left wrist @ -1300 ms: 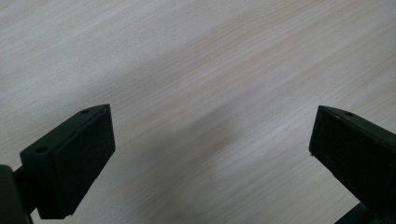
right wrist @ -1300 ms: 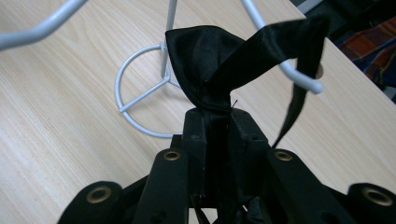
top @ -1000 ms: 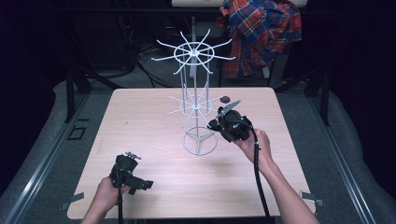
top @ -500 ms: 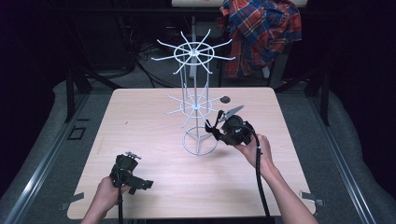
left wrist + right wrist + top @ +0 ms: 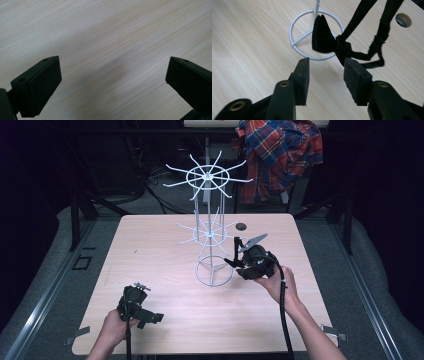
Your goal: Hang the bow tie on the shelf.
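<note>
My right claw [image 5: 325,75] has just been opening and its jaws now stand partly apart with nothing between them, just short of the black bow tie [image 5: 323,35]. The tie hangs from the white wire rack [image 5: 210,227] by its strap [image 5: 362,12], and its fabric bow lies over the rack's ring base [image 5: 295,21], touching the table [image 5: 249,50].

I judge the tie light, soft and floppy: it will sag and swing when moved, and the thin strap can snag. The firmest place to take hold looks like the knot at the middle, where the cloth is bunched; the wings would just fold.

The rack seems light and easy to tip, and its radiating arms stand close above my right claw in the high view. A cable hole [image 5: 403,20] sits near the strap's loop.

My left claw [image 5: 112,82] is spread wide and empty over bare table near my edge, well apart from the rack. A plaid shirt [image 5: 280,155] hangs beyond the table.
</note>
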`<state>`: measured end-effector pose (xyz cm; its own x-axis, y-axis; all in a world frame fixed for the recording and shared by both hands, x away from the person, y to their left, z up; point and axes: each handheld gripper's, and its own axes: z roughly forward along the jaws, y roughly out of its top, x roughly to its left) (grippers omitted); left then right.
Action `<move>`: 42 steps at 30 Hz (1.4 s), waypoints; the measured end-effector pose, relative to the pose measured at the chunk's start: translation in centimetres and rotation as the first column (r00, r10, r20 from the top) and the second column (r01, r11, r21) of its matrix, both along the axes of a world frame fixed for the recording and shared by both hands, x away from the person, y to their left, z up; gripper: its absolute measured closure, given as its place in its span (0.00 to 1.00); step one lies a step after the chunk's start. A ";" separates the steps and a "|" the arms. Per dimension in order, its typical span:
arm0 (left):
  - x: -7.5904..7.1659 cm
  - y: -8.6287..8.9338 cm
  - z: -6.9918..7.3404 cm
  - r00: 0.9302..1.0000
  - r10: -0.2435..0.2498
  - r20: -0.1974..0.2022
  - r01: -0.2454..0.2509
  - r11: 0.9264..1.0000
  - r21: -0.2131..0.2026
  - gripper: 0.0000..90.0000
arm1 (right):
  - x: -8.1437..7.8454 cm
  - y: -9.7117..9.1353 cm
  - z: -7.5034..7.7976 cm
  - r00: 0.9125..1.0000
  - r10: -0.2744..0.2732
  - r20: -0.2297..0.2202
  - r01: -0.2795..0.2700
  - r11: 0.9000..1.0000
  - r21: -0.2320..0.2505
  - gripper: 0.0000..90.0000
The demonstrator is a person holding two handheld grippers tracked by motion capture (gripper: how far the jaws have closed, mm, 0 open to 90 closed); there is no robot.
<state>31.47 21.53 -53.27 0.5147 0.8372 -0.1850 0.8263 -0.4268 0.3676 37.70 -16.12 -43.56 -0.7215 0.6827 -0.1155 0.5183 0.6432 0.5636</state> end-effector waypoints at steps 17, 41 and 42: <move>0.1 -0.1 -0.1 1.000 0.000 -0.005 0.000 1.000 0.005 0.00 | -3.1 -2.5 0.8 0.999 0.011 -0.037 -0.011 1.000 0.015 0.28; 0.1 -0.3 -0.2 1.000 0.006 -0.006 -0.006 1.000 0.011 0.00 | -6.7 -9.4 -2.4 0.994 -0.076 -0.082 0.075 0.997 -0.016 0.15; 0.0 -0.3 -0.2 1.000 0.007 -0.005 -0.007 1.000 0.012 0.00 | -6.8 -9.5 -2.6 0.993 -0.081 -0.089 0.079 0.997 -0.019 0.14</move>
